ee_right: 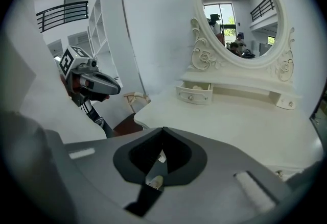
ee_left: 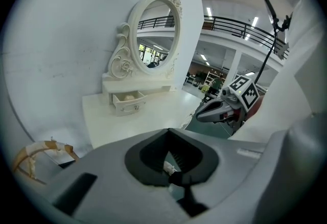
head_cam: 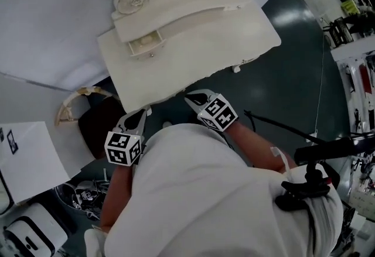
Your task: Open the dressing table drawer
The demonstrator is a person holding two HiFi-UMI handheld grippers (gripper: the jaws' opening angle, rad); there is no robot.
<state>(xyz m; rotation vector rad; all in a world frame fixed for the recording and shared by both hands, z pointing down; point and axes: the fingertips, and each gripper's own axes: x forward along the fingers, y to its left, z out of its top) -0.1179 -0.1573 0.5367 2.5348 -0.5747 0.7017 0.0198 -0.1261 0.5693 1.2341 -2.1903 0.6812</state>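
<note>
The white dressing table (head_cam: 199,45) with its oval mirror (ee_left: 156,29) stands against the wall. Its small left drawer (head_cam: 145,44) is pulled out a little and shows a knob (ee_right: 191,97) on its front. In the left gripper view the drawer (ee_left: 127,101) lies well ahead. Both grippers hang off the table's near edge, close to the person's body. My left gripper (head_cam: 142,113) is shut and holds nothing. My right gripper (head_cam: 191,98) is also shut and empty. Neither touches the table.
A chair (head_cam: 88,118) with a curved wooden back and dark seat stands at the table's left. White sheets and boxes (head_cam: 29,156) lie at the lower left. Shelving racks (head_cam: 354,62) line the right side across the dark floor.
</note>
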